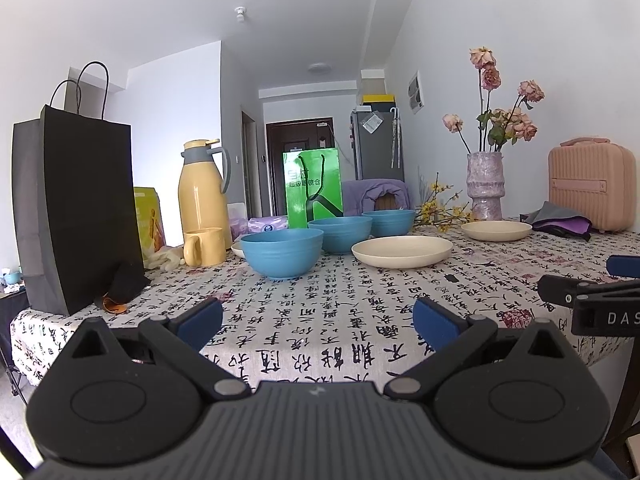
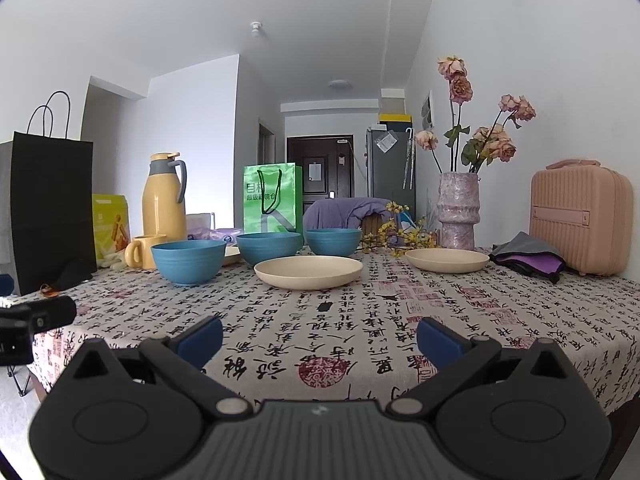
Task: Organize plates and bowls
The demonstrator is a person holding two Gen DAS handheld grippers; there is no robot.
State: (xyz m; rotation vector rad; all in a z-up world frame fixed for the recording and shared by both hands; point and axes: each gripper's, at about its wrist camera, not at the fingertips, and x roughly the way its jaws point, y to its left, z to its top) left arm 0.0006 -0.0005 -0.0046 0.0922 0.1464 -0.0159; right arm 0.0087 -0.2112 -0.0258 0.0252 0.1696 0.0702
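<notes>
I'm hovering both the left gripper and right gripper spread and empty, seemingly with nothing stacked yet: three blue bowls and two cream plates sitting apart at twelve o'clock.

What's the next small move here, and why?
Probably ease the right gripper forward toward the near plate. Both grippers are open and empty at the table edge, nothing is stacked yet, and that plate lies closest ahead; the far plate and three blue bowls sit farther back.
</notes>
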